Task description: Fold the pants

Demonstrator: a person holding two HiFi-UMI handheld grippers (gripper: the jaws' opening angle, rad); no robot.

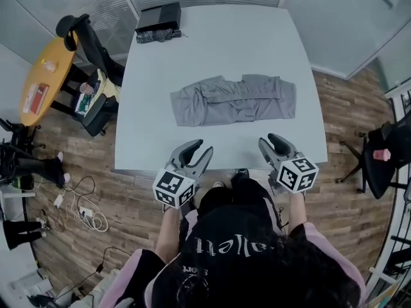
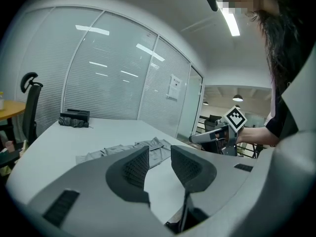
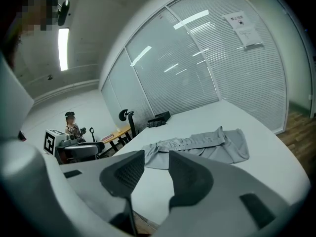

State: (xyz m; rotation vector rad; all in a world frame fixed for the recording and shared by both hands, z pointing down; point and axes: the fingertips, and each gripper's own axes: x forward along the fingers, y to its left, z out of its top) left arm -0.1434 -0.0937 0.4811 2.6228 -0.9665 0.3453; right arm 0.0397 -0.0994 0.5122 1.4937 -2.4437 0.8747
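The grey pants [image 1: 234, 99] lie flat across the middle of the white counter [image 1: 212, 43]. The left claw [image 1: 201, 148] and right claw [image 1: 268, 140] hover at its near edge, both open and empty. At the far corner sits a black box [image 1: 159, 16], its contents hidden, with a dark bundle [image 1: 158, 36] just beside it
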